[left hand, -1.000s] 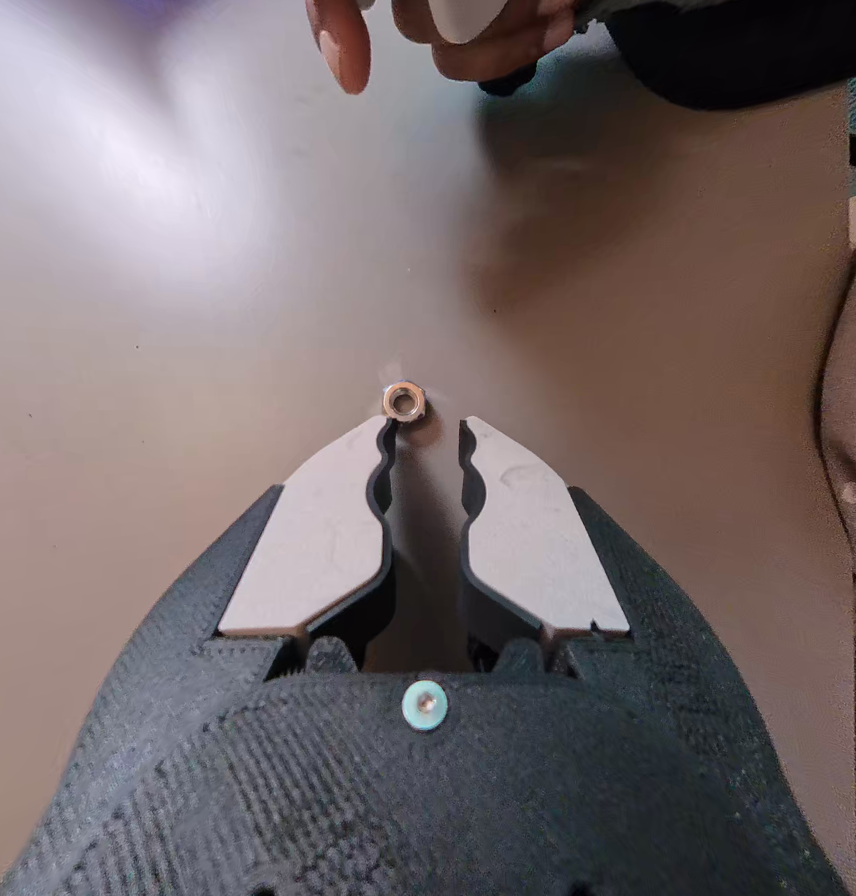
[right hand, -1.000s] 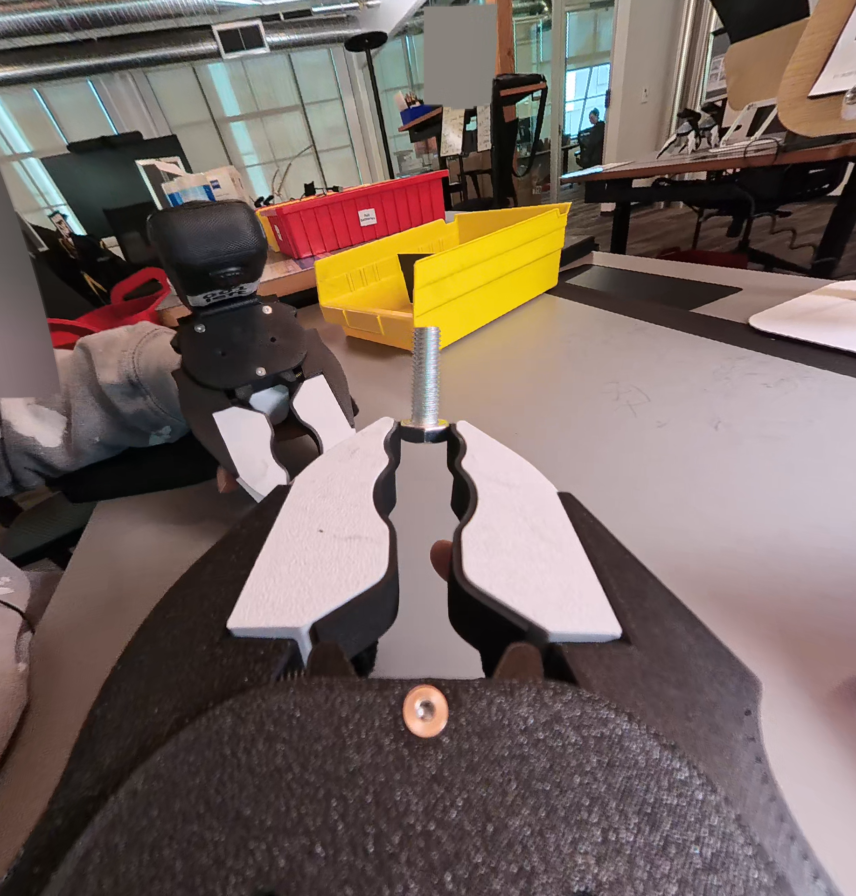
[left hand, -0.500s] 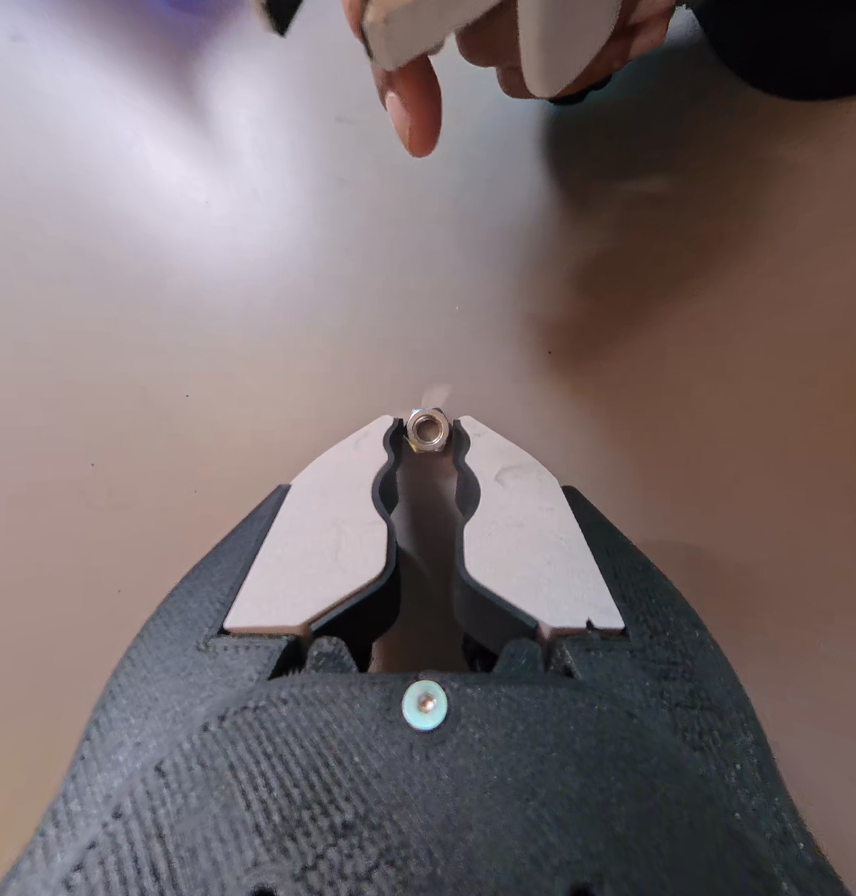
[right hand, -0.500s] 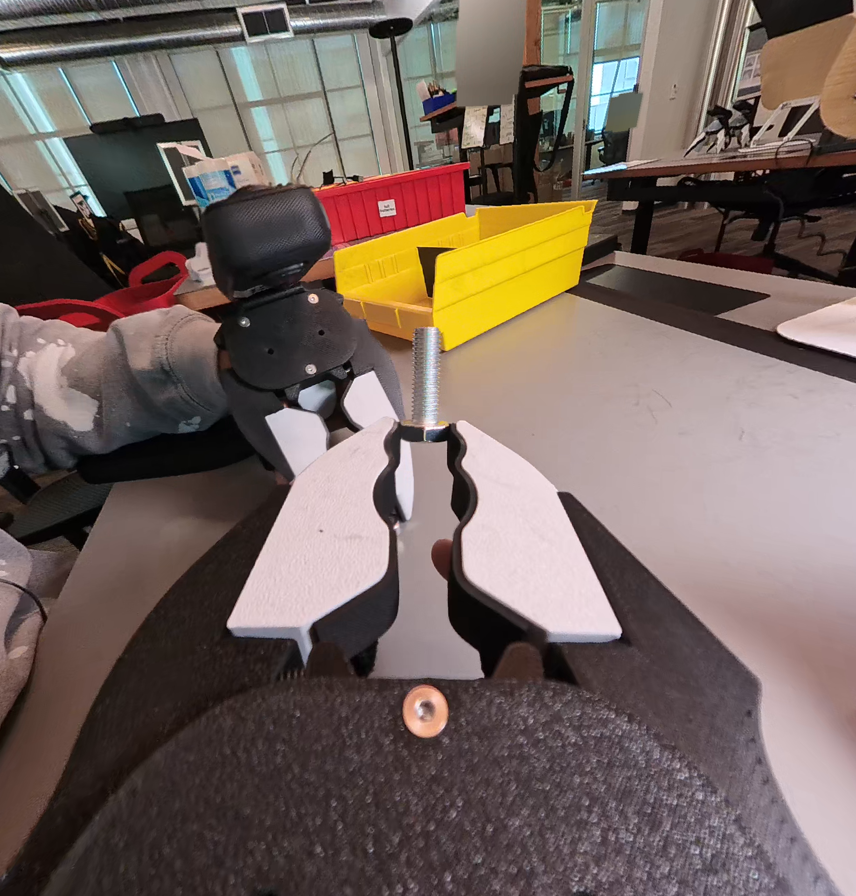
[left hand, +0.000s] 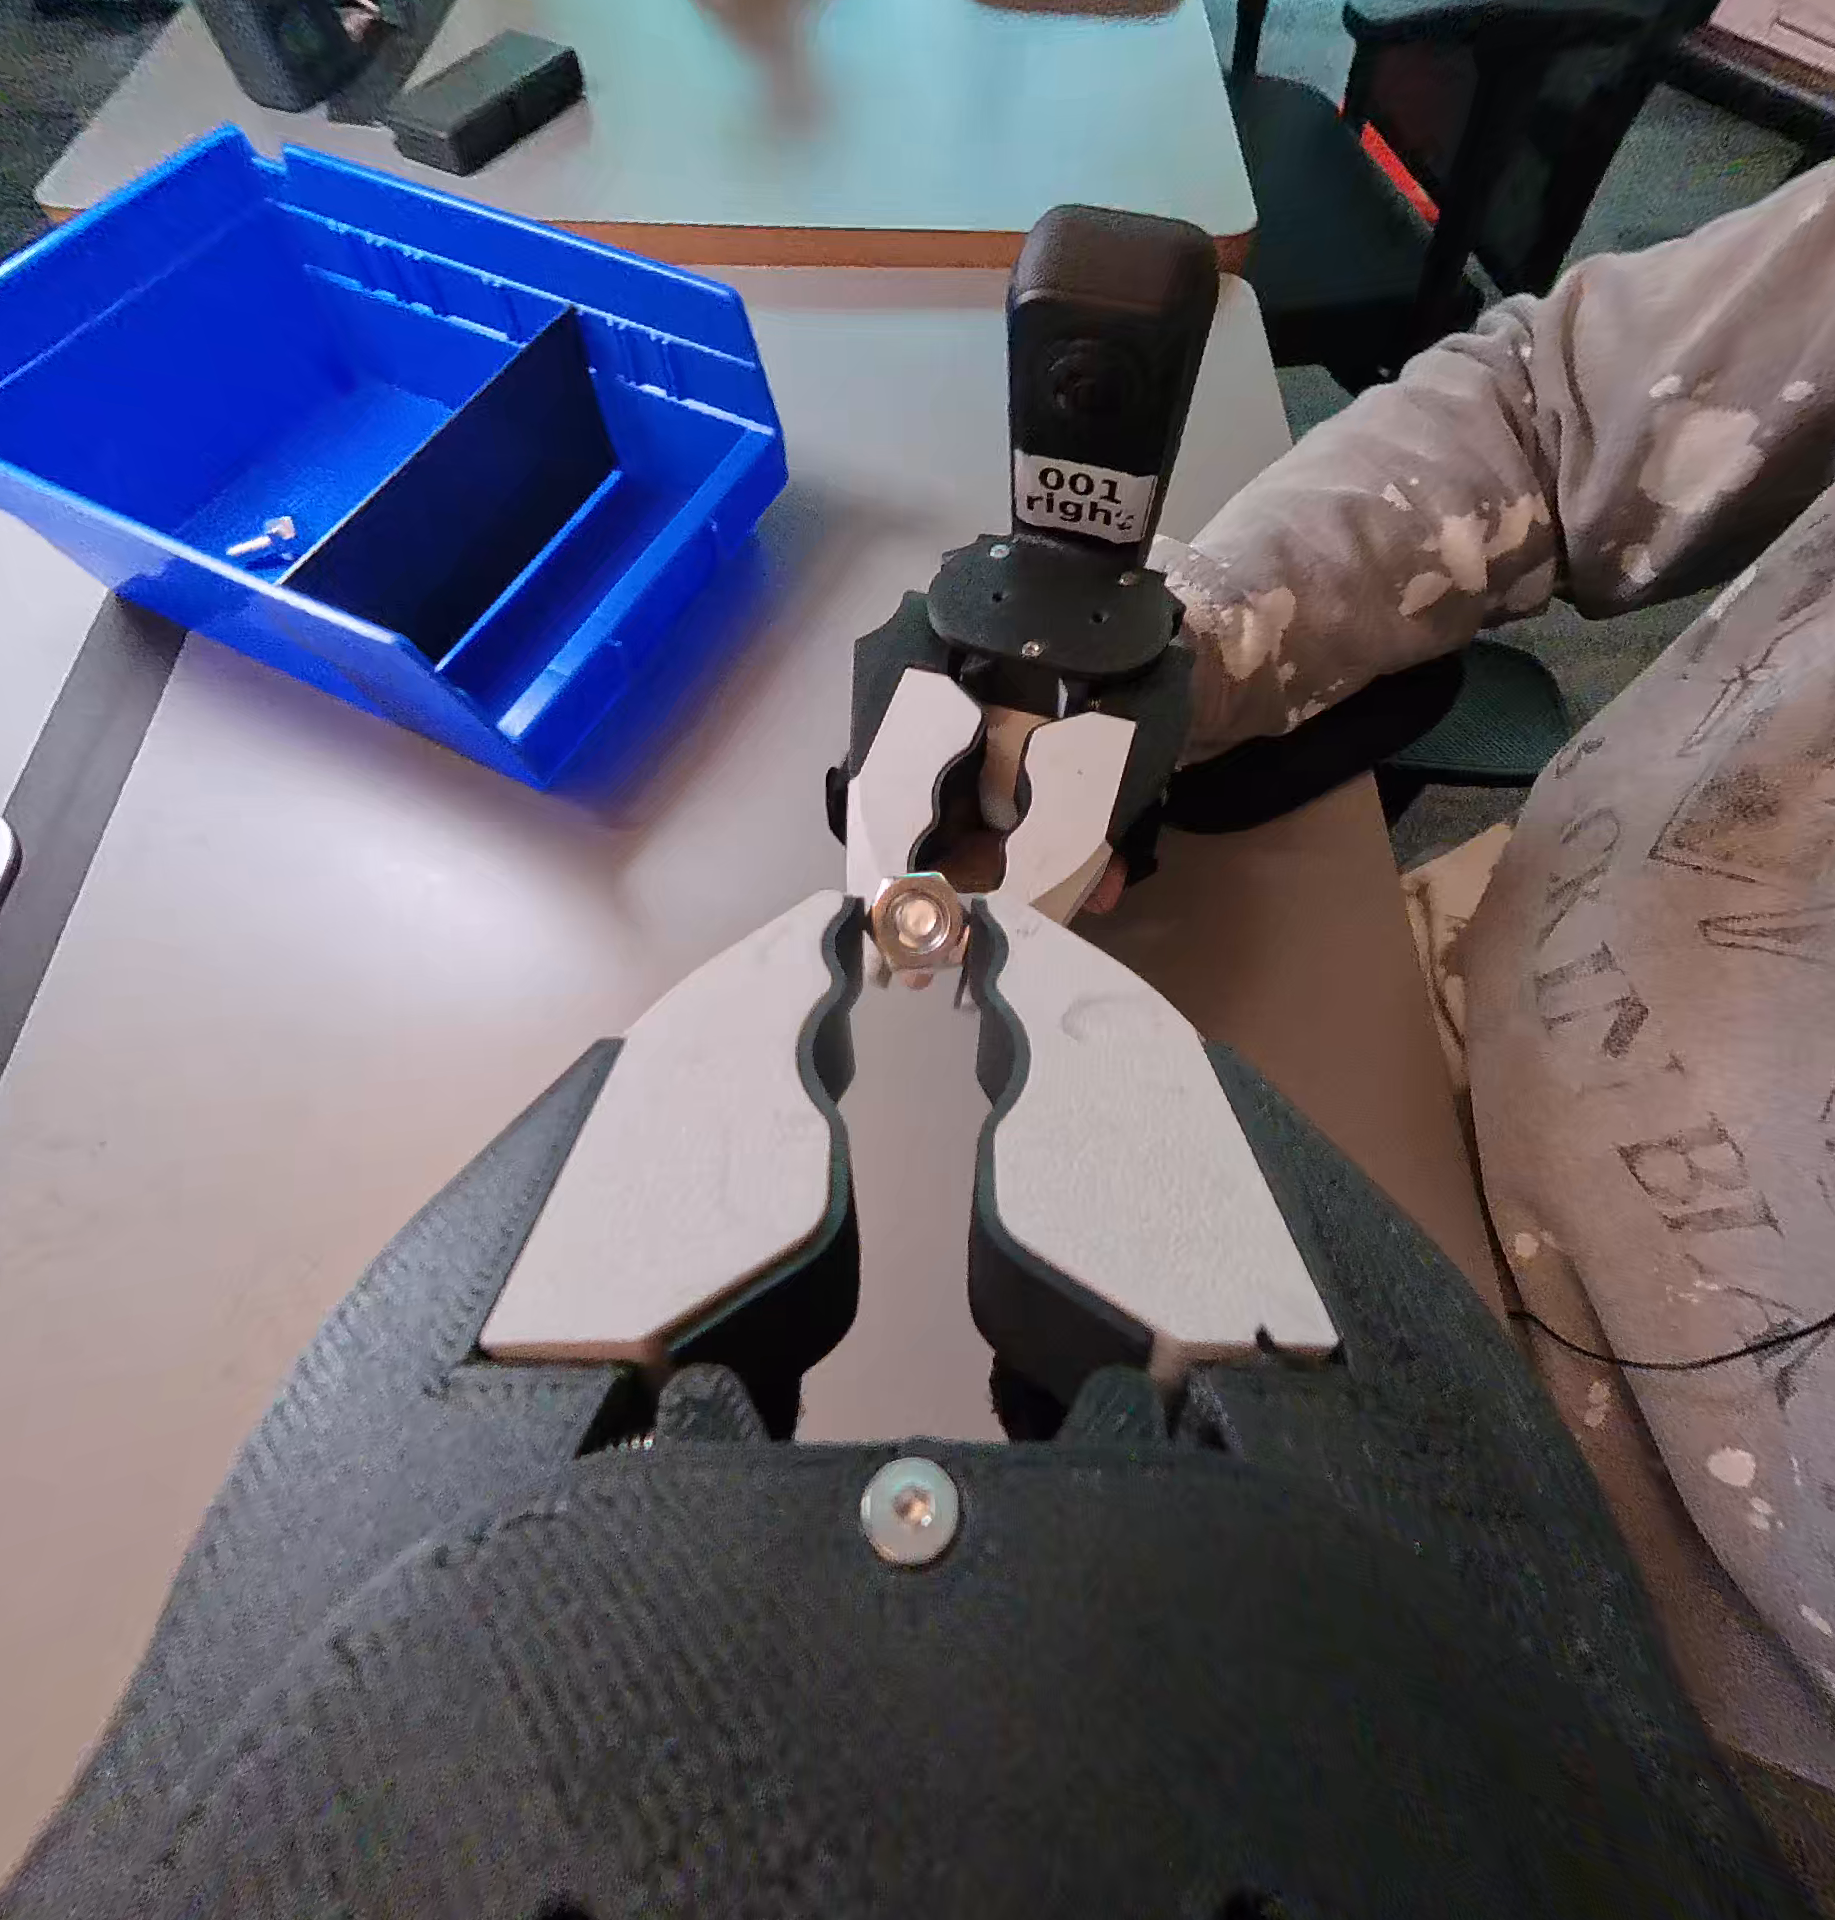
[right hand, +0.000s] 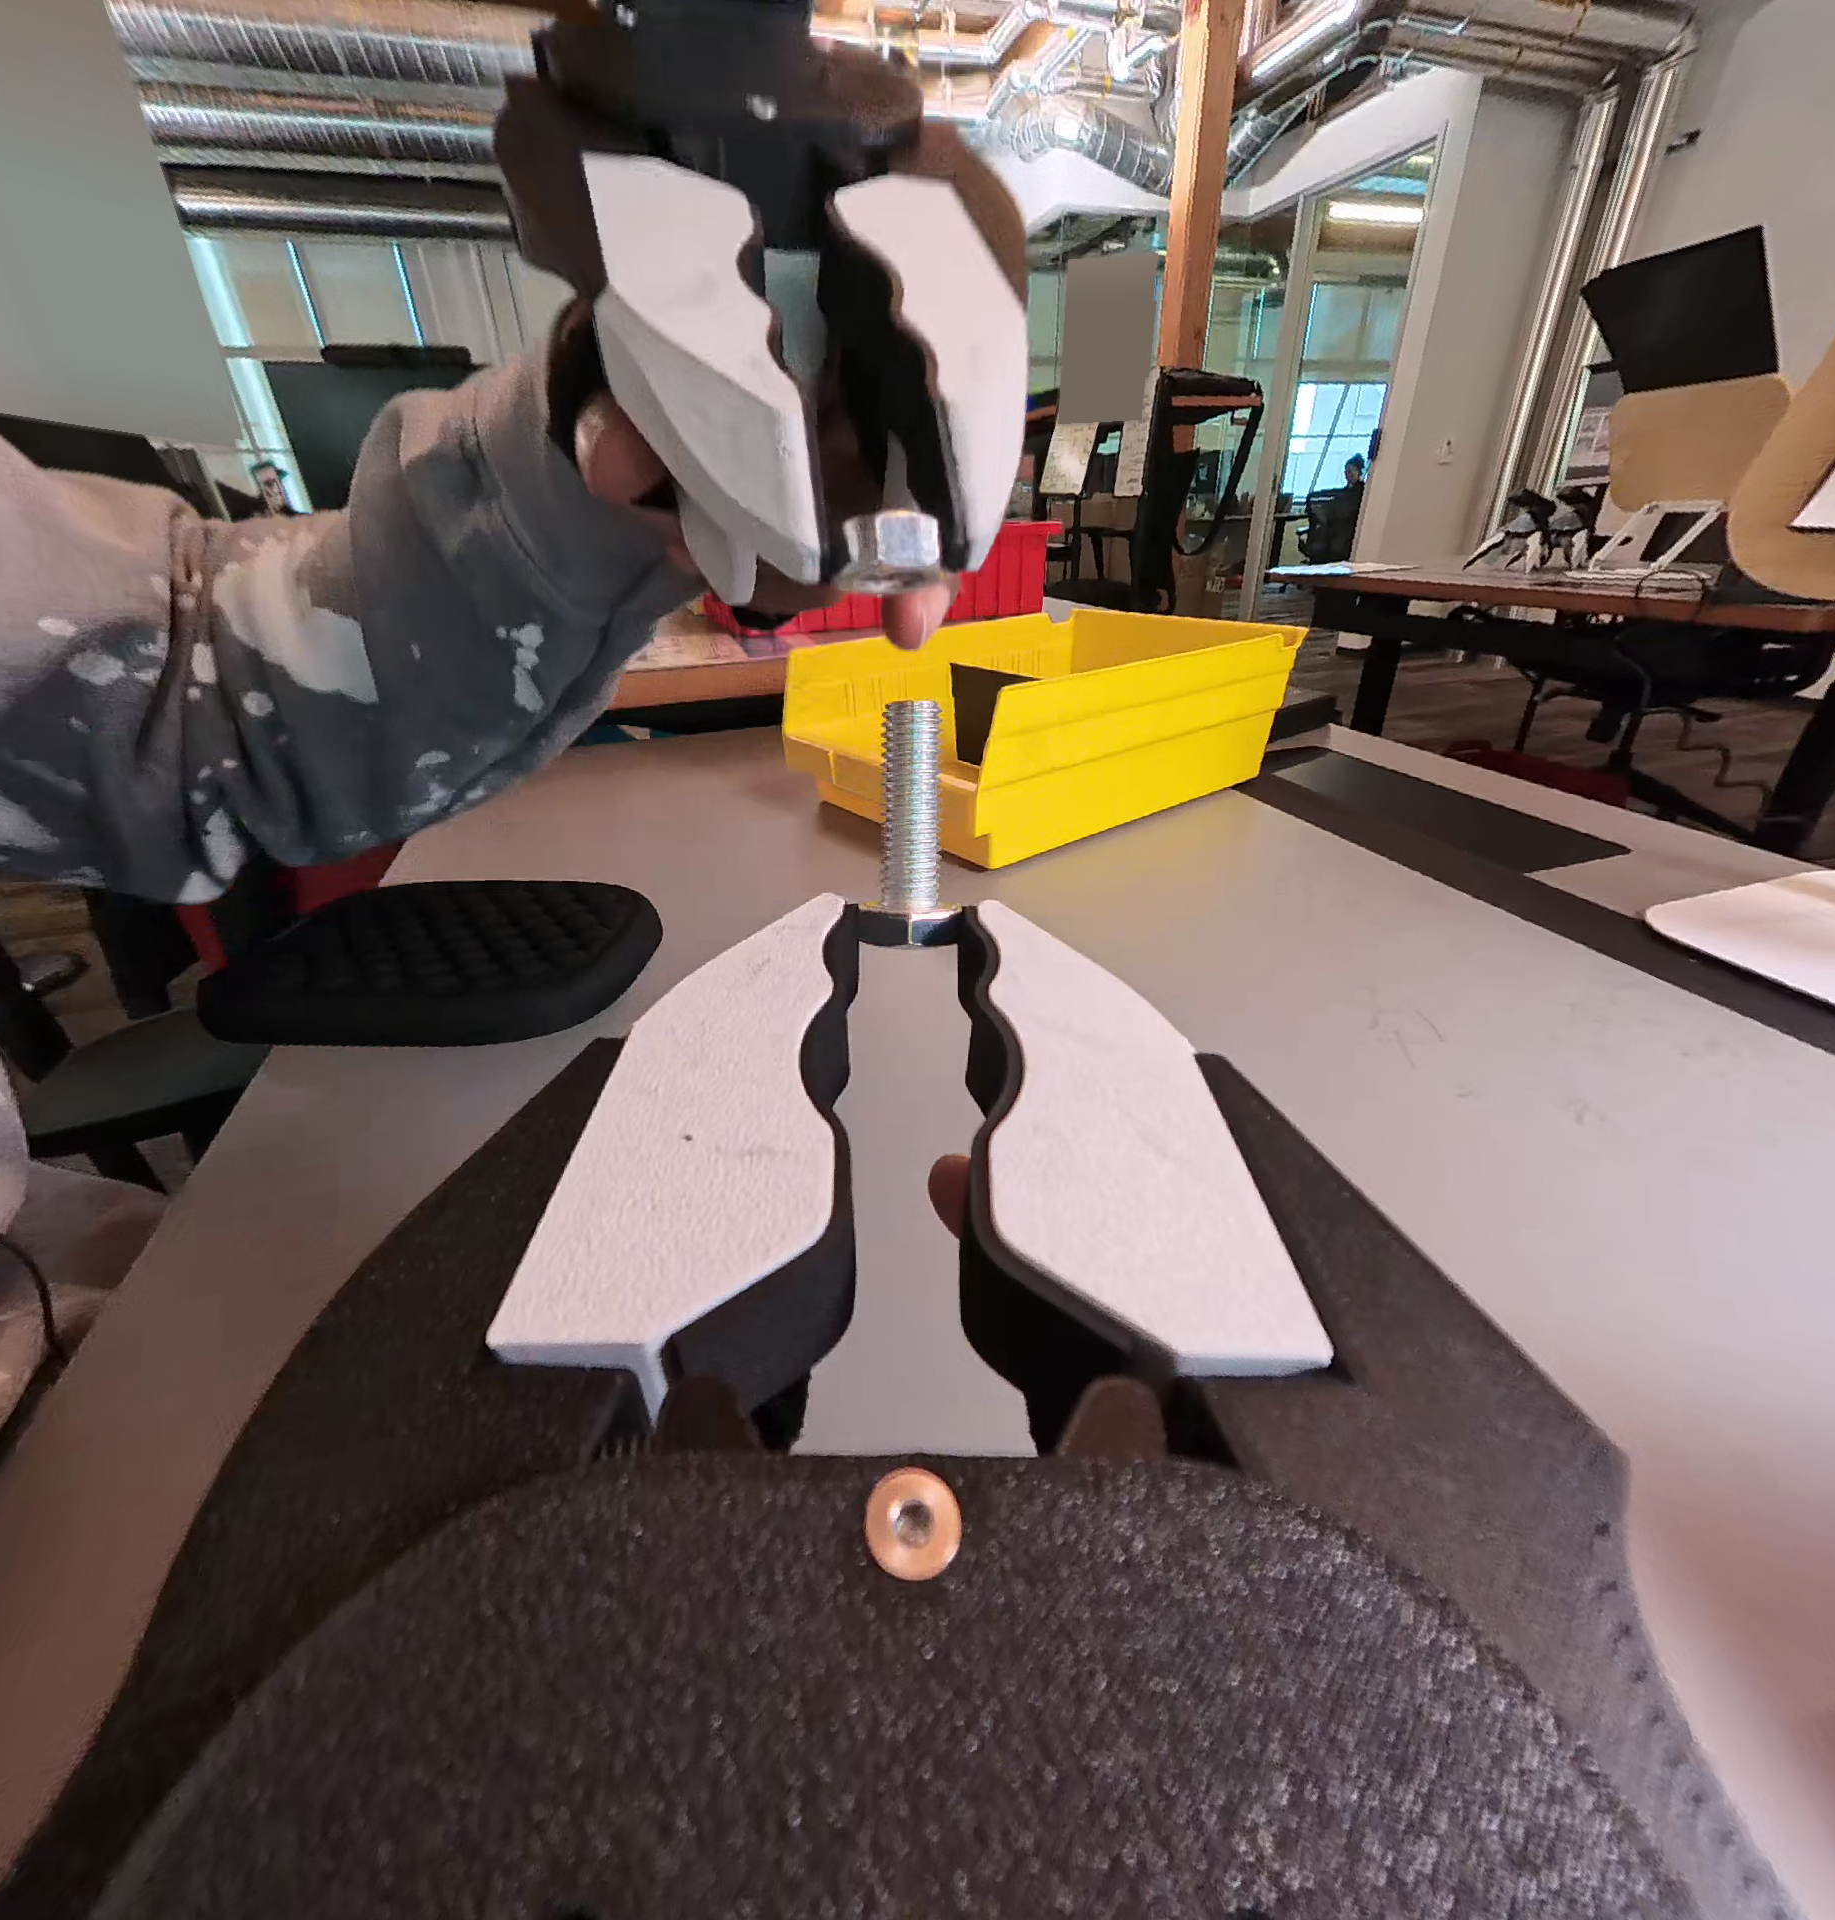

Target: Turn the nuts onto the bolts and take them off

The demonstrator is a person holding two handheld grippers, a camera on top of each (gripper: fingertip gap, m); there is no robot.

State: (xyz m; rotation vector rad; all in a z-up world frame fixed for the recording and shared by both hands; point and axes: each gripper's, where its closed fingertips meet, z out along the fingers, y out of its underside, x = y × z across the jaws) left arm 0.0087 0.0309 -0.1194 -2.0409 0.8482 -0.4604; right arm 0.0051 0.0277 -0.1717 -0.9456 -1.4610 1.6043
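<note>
My left gripper (left hand: 913, 920) is shut on a silver flanged nut (left hand: 915, 928). In the right wrist view the left gripper (right hand: 892, 566) points down and holds the nut (right hand: 887, 556) just above the bolt's tip, with a small gap between them. My right gripper (right hand: 911, 923) is shut on the head of a silver bolt (right hand: 911, 800), which stands upright with its thread up. In the left wrist view the right gripper (left hand: 960, 868) sits right behind the nut, and the bolt's end shows through the nut's hole.
A blue bin (left hand: 601, 665) with a black divider and a small bolt (left hand: 264, 540) stands at the left on the grey table (left hand: 321, 987). A yellow bin (right hand: 1131, 748) stands behind the bolt, a red bin (right hand: 1012, 582) farther back. A black chair armrest (right hand: 425, 961) is at the left, a white pad (right hand: 1786, 945) at the right. My right fingertips sit around 6 centimeters from my left ones.
My left gripper closed on the nut lying on the table, lifted it and carried it over the bolt. My right gripper kept its hold on the upright bolt.
</note>
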